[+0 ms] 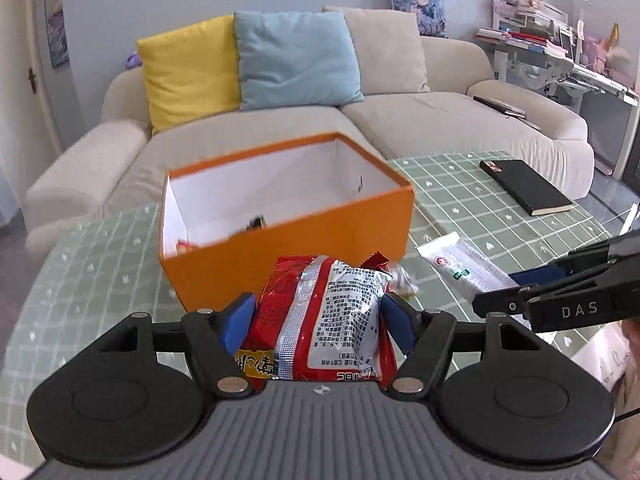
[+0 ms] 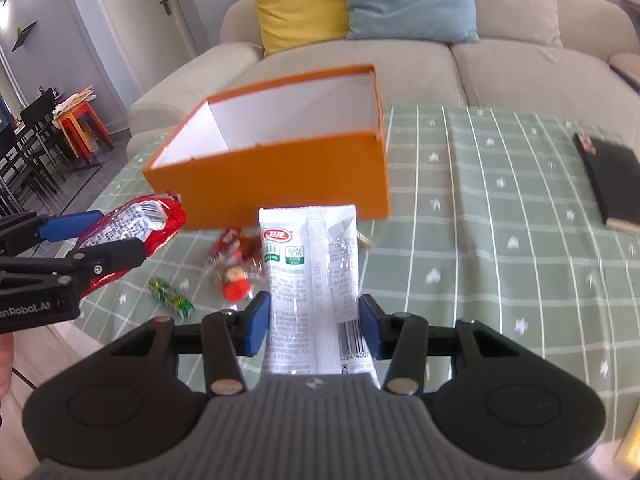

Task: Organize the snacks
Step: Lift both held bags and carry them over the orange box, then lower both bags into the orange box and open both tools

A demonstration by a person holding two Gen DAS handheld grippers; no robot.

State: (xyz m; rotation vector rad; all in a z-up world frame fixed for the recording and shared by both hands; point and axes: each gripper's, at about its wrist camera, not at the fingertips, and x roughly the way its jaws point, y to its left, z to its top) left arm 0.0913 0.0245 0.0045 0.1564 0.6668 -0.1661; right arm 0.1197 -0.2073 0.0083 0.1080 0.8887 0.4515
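My left gripper (image 1: 318,320) is shut on a red and silver snack bag (image 1: 332,316), held just in front of an open orange box (image 1: 288,248) with a white inside. A few small items lie at the box's bottom. My right gripper (image 2: 314,326) is shut on a white snack packet (image 2: 312,280) with a red logo, lifted above the table before the orange box (image 2: 280,176). The left gripper (image 2: 92,240) with the red bag (image 2: 140,224) shows at the left of the right wrist view. The right gripper (image 1: 516,292) and its white packet (image 1: 460,268) show at the right of the left wrist view.
Loose sweets lie on the green checked tablecloth (image 2: 480,220): a green candy (image 2: 172,300), a red-wrapped one (image 2: 236,280) and a red bar (image 2: 226,244). A black notebook (image 2: 608,180) lies at the right. A beige sofa (image 1: 400,120) with cushions stands behind the table.
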